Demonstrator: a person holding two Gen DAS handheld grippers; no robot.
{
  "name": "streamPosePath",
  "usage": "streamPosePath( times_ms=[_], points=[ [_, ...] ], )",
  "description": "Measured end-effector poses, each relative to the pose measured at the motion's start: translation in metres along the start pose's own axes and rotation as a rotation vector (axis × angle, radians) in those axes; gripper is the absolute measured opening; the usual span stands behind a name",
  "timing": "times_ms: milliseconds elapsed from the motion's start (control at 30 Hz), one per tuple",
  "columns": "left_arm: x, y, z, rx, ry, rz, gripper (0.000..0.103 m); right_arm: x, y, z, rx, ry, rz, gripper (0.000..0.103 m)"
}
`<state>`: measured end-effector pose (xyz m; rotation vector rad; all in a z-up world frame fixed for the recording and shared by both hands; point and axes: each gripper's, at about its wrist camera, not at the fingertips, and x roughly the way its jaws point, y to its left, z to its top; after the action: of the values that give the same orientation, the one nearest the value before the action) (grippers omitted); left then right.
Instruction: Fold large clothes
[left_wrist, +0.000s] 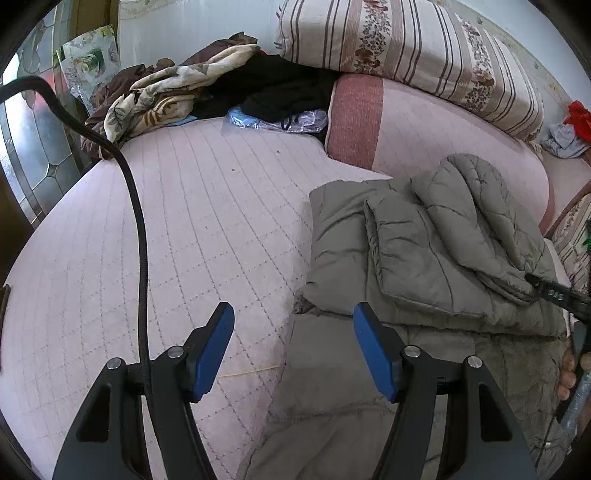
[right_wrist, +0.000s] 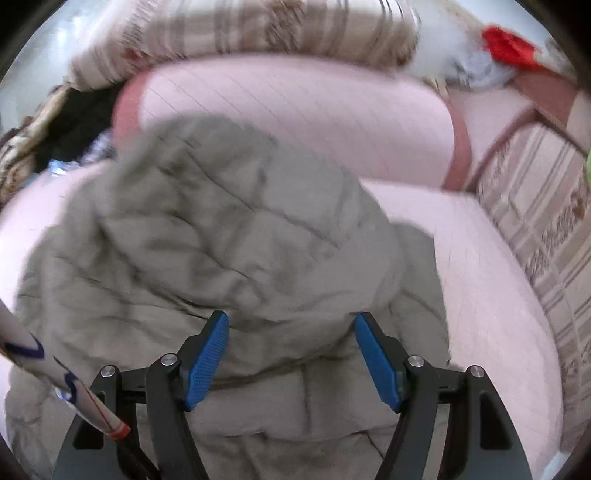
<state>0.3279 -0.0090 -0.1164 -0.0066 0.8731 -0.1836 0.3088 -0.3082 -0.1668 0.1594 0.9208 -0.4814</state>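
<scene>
A grey-green quilted jacket (left_wrist: 424, 258) lies on the pink quilted bed (left_wrist: 192, 229), with its sleeves folded over its body. My left gripper (left_wrist: 293, 347) is open and empty, hovering just above the jacket's left edge. My right gripper (right_wrist: 291, 354) is open; a puffy fold of the jacket (right_wrist: 229, 236) bulges between its blue pads (right_wrist: 207, 362), and the pads stand apart from it. The right wrist view is blurred by motion. The right gripper's tip (left_wrist: 554, 293) shows at the right edge of the left wrist view, by the folded sleeve.
A pink bolster (left_wrist: 424, 133) and a striped floral pillow (left_wrist: 406, 48) lie behind the jacket. A heap of clothes and blankets (left_wrist: 177, 92) sits at the far left corner. A black cable (left_wrist: 136, 229) hangs across the left. Red cloth (right_wrist: 509, 48) lies at the far right.
</scene>
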Motion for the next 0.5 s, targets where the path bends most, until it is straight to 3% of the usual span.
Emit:
streamPosePath(
  times_ms=[200,333,500],
  points=[
    [0.007,-0.002,0.001,0.010,0.011,0.009,0.066,0.026,-0.007,-0.005,0.042,0.059,0.026,0.084],
    [0.007,-0.001,-0.002,0.011,0.019,0.023,0.066,0.006,-0.024,0.001,0.046,0.054,0.060,0.084],
    [0.002,0.002,-0.006,0.007,0.018,0.030,0.066,-0.035,-0.063,-0.017,0.037,0.042,0.077,0.084]
  ],
)
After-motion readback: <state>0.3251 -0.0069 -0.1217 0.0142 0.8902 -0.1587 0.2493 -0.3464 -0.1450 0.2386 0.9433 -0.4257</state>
